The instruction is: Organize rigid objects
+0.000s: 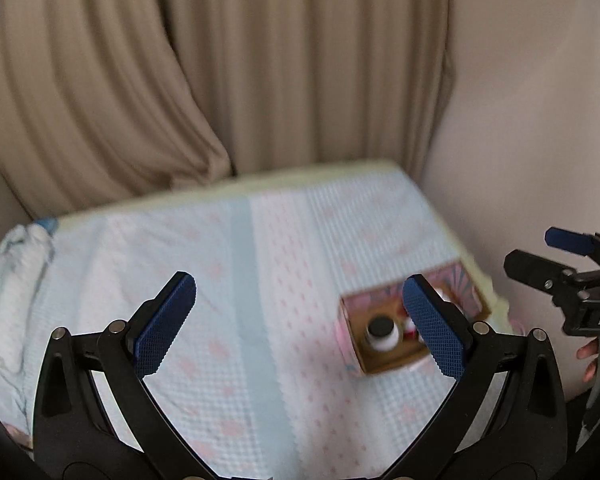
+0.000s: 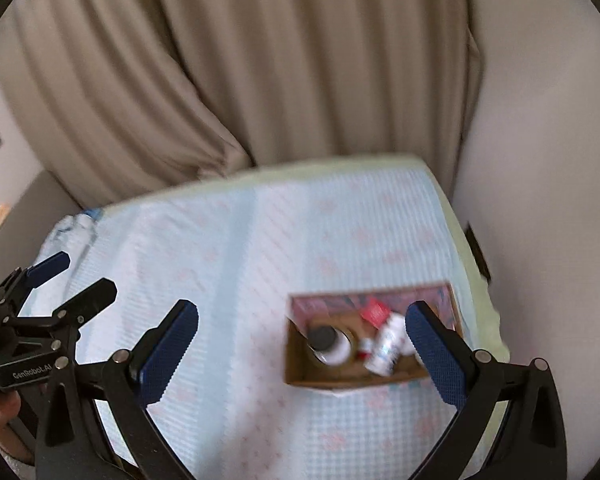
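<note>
An open cardboard box [image 2: 300, 372] with a pink patterned inside sits near the right edge of the bed; it also shows in the left wrist view [image 1: 384, 364]. Inside lie a white jar with a black lid [image 2: 329, 343], a white bottle [image 2: 388, 346] on its side and a small red packet [image 2: 375, 311]. The jar [image 1: 381, 334] also shows in the left wrist view. My left gripper [image 1: 300, 326] is open and empty above the bed, left of the box. My right gripper [image 2: 302, 354] is open and empty, held above the box.
The bed has a light blue quilt with pink dots [image 1: 260, 280]. A white bundle of cloth [image 1: 16, 280] lies at its left edge. Beige curtains [image 2: 260, 60] hang behind, and a plain wall [image 2: 548, 160] stands close on the right.
</note>
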Available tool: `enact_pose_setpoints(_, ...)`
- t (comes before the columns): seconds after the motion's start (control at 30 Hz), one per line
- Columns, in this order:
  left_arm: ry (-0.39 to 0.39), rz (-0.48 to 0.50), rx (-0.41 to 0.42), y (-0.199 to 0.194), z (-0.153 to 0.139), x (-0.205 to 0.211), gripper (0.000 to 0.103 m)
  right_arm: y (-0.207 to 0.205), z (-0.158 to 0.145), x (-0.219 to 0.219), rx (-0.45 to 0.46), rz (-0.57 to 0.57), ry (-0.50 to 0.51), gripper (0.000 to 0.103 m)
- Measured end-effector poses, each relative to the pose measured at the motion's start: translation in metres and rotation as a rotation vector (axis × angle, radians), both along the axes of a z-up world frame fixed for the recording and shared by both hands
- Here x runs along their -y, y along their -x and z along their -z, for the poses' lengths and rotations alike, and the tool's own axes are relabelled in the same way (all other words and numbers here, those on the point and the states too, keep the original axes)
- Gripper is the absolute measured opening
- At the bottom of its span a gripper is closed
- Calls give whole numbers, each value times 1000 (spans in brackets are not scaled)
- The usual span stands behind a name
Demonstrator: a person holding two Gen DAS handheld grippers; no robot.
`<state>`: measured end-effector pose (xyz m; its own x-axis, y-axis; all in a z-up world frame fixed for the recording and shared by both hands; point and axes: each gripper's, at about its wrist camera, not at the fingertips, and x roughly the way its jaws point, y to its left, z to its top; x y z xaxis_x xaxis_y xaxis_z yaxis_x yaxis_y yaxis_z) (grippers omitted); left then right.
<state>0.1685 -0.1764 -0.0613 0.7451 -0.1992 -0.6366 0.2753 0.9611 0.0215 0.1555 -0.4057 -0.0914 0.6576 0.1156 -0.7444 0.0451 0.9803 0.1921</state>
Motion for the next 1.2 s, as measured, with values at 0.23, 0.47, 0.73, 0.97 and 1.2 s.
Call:
enact_pose_setpoints(0.23,60,-92,173,59,-57,-53,103,45,-73,-41,206,5,86,103)
enact_pose_setpoints(0.47,80,-125,229,94,-63,-79,103,83,-87,-65,321,14,171,103)
enact_pose_setpoints(0.73,84,-133,250,112,-60,-84,103,95,-81,-71,346,25,176,103)
enact_pose_setpoints(0.97,81,-144,236,112,-57,-85,103,100,-85,-72,369,36,177,103)
enact_pose_setpoints(1.2,83,-147,234,112,-56,-84,103,103,-86,-73,366,45,184,103)
